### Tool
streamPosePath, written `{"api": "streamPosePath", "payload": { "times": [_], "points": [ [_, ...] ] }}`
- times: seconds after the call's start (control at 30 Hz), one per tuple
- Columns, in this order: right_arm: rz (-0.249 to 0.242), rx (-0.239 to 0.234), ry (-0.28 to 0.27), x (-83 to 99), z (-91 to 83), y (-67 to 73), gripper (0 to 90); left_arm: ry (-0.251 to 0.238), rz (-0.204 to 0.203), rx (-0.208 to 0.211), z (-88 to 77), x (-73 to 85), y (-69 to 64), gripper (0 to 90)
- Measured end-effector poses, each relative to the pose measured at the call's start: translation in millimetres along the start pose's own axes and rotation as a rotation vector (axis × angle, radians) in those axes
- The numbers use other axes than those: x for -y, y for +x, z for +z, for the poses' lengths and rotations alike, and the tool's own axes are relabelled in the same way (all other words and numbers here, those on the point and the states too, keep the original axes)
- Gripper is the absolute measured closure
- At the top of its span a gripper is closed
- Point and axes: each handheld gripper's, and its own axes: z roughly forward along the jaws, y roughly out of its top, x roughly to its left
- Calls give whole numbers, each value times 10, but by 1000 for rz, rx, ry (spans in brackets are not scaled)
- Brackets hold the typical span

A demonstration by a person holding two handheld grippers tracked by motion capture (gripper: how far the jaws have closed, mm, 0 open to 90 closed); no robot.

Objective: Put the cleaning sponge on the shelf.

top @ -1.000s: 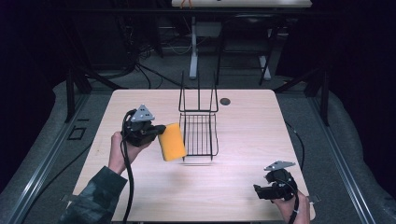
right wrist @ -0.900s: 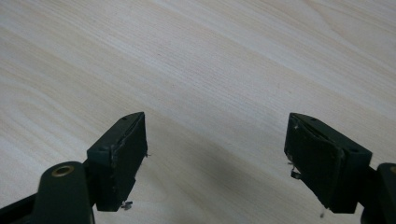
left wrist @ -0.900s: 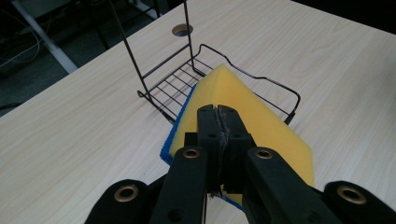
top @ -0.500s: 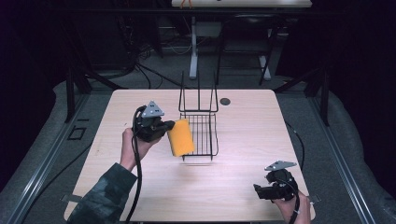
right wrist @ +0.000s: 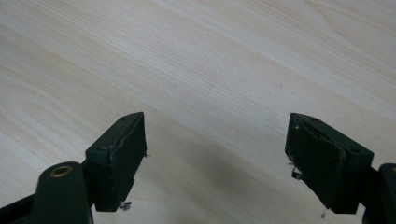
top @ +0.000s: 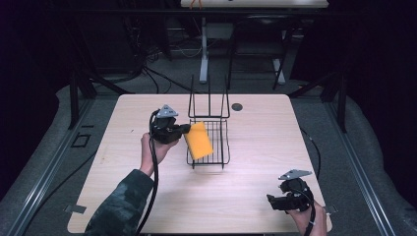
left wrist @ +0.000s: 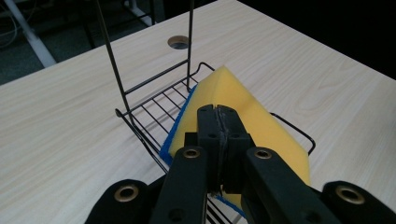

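A: Where's the yellow foam sponge with the blue scouring face [top: 198,140]?

B: Centre of the high view, pinched tight in the left gripper [top: 183,130] jaws, tilted over the black wire rack [top: 216,150] on the pale wooden surface [top: 255,128].

A: So it's placed?

B: Seemingly not; it looks carried over but unreleased. The right gripper [top: 275,201], lower right, has its jaws spread, empty.

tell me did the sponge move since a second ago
Yes. The yellow sponge, pinched in the left gripper, went from beside the wire rack's left edge to over its grid floor.
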Motion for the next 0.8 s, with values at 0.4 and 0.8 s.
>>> {"api": "streamPosePath", "payload": {
  "times": [0.4,0.8],
  "points": [
    [-1,-5,8,3,11,-3,197,15,-82,35,311,112,112,893],
    [0,-9,6,2,8,5,197,41,-112,30,490,157,90,892]
  ]
}}
